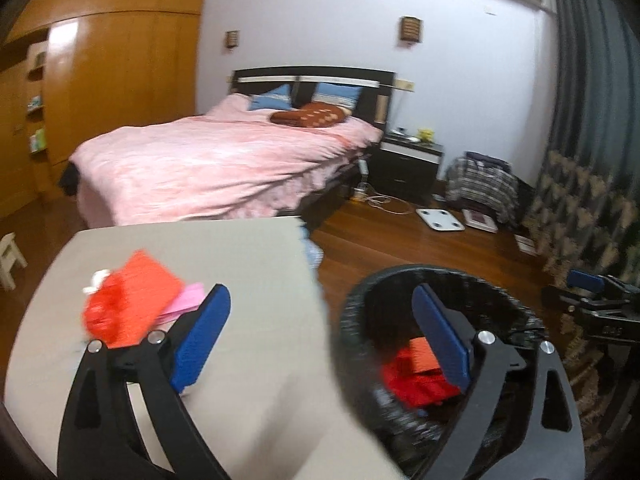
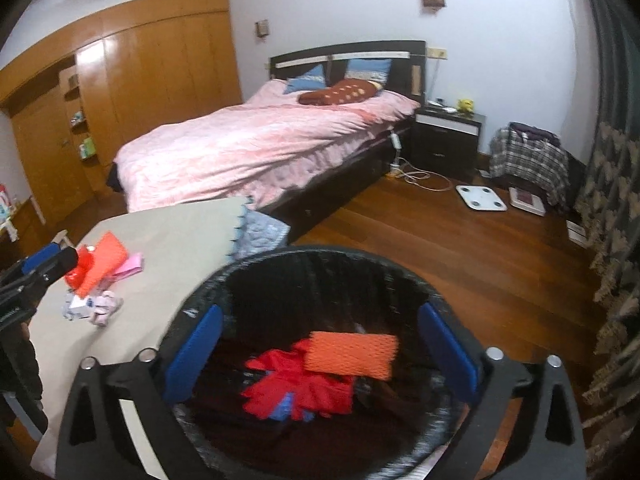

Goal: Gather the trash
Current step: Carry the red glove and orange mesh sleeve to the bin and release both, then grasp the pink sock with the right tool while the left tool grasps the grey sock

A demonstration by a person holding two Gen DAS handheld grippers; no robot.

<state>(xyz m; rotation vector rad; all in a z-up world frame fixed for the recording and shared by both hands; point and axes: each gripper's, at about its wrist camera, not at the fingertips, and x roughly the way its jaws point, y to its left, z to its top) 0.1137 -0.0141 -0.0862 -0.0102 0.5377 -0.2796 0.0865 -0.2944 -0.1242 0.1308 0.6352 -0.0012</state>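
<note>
While both claws stand wide open with nothing between their blue pads, the trash sits in two places: part in the bin, part on the tabletop. The right claw hangs directly over the mouth of the black-lined trash bin, which stands on the wooden floor just beside the tabletop. Inside the bin lie an orange foam net sleeve on top of crumpled red wrappers, with a scrap of blue beneath them.

The left claw straddles the tabletop's edge, one finger over the beige surface and the other over the bin's rim. On the tabletop, just ahead of that left finger, rests a small heap: a second orange foam sleeve, a crumpled red plastic piece touching it, and a pink paper tucked under the sleeve. From the right wrist view, a few pale crumpled wrappers lie just beside that heap, nearer the camera.

Behind the tabletop stands a bed under a pink cover, with blue pillows and a brown cushion at its dark headboard. A wooden wardrobe fills the wall to the left. A dark nightstand sits next to the bed, and a white bathroom scale lies on the floor near a chair draped in plaid cloth. Patterned curtains hang at the right.
</note>
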